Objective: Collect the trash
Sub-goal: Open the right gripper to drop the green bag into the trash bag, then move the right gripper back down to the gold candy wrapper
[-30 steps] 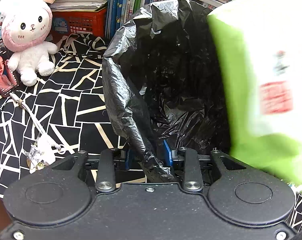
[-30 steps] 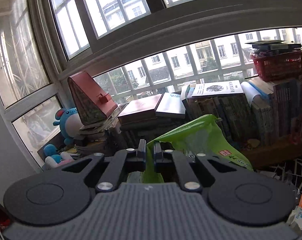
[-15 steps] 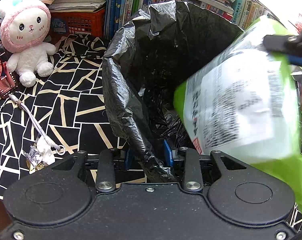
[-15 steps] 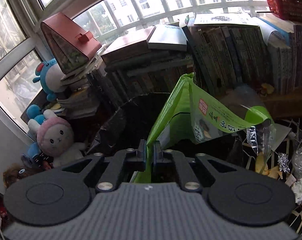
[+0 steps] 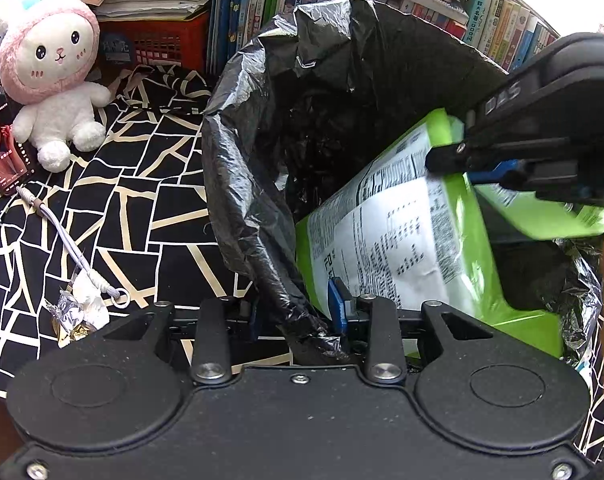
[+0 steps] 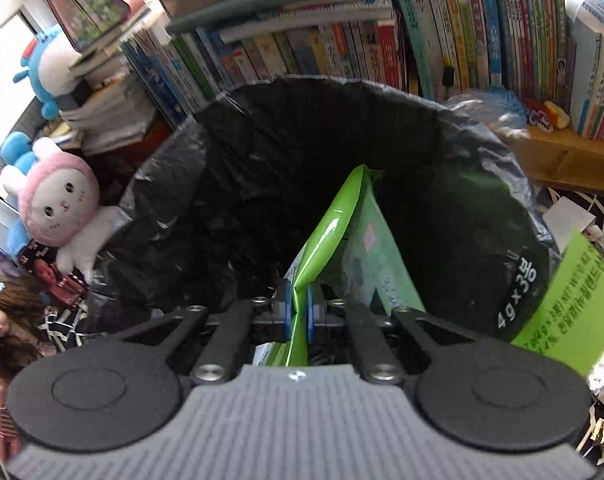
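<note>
Trash bag of black plastic stands open as before, its near rim clamped by the left gripper. Green packet, earlier above the bag, now hangs inside its mouth, pinched between the closed pads of the right gripper.

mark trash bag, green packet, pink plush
trash bag (image 5: 245, 184): left wrist view, left wall.
green packet (image 6: 330, 236): right wrist view, glossy fold.
pink plush (image 5: 51, 50): left wrist view, face.

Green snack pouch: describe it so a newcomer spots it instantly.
Find the big black plastic trash bag held open before the bookshelf. Inside its mouth hangs the flat green foil snack pouch, pinched in the right claw. It is the only bright green thing among black crinkled plastic.
</note>
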Available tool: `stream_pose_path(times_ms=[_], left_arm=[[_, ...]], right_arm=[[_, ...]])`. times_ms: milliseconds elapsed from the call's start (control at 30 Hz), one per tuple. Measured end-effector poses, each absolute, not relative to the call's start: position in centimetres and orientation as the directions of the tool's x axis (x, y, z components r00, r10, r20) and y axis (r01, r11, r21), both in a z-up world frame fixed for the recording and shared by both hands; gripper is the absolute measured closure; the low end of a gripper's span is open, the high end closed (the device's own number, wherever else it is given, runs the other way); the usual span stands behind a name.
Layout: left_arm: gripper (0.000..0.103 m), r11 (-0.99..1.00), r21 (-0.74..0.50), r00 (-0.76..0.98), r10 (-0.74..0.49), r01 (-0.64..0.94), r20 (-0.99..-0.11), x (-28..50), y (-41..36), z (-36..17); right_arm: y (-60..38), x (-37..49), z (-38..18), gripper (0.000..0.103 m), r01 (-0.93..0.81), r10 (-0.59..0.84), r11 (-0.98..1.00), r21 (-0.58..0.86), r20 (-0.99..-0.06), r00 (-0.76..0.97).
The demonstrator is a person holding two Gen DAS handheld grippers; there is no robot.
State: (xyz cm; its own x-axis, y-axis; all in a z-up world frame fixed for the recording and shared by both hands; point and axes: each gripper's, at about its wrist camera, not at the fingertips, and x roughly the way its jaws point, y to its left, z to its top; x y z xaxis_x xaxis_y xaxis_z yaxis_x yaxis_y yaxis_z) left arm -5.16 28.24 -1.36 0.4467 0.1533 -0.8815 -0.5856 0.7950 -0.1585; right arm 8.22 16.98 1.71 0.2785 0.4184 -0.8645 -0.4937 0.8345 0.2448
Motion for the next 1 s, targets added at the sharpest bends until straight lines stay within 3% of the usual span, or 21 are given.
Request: stream_pose_path(times_ms=[200,300,333,367,567,800,1000], left_arm=[[0.071,0.801,-0.158,0.445,0.146,-0.578,-0.883,-5.1,28.4,-1.6],[0.071,0.803,-0.155,0.441,0.146,-0.576,-0.886,-5.0,28.4,-1.6],[0.071,0.802,-0.154,0.439,0.147,-0.578,-0.886,-5.0,28.4,-1.6],[0.071,0.801,-0.153,0.438,0.147,-0.579,-0.887,-4.9,28.4,-1.6],[0.07,0.789,-0.151,0.423,0.149,-0.596,-0.894,-4.5,28.7,-1.9],[0.07,0.775,-0.131,0.402,0.169,-0.618,-0.9,-3.7,28.7,-2.3],[0.071,0.767,-0.098,0.378,0.196,-0.634,-0.905,-3.2,28.1,-2.9]], right_arm=[[17.9,9.0,-0.2,0.09,-0.489,0.366,0.847,0.207,-0.895,0.255],[17.9,8.9,-0.5,0.08,-0.49,0.365,0.847,0.204,-0.894,0.259],[17.8,8.8,-0.4,0.065,-0.491,0.367,0.847,0.203,-0.892,0.265],[17.7,8.6,-0.3,0.06,-0.496,0.372,0.844,0.204,-0.889,0.266],[15.7,7.9,2.3,0.041,-0.527,0.432,0.819,0.227,-0.848,0.307],[8.6,7.1,6.9,0.025,-0.528,0.586,0.77,0.358,-0.725,0.363],[0.7,7.1,8.6,0.016,-0.517,0.605,0.781,0.352,-0.635,0.481]])
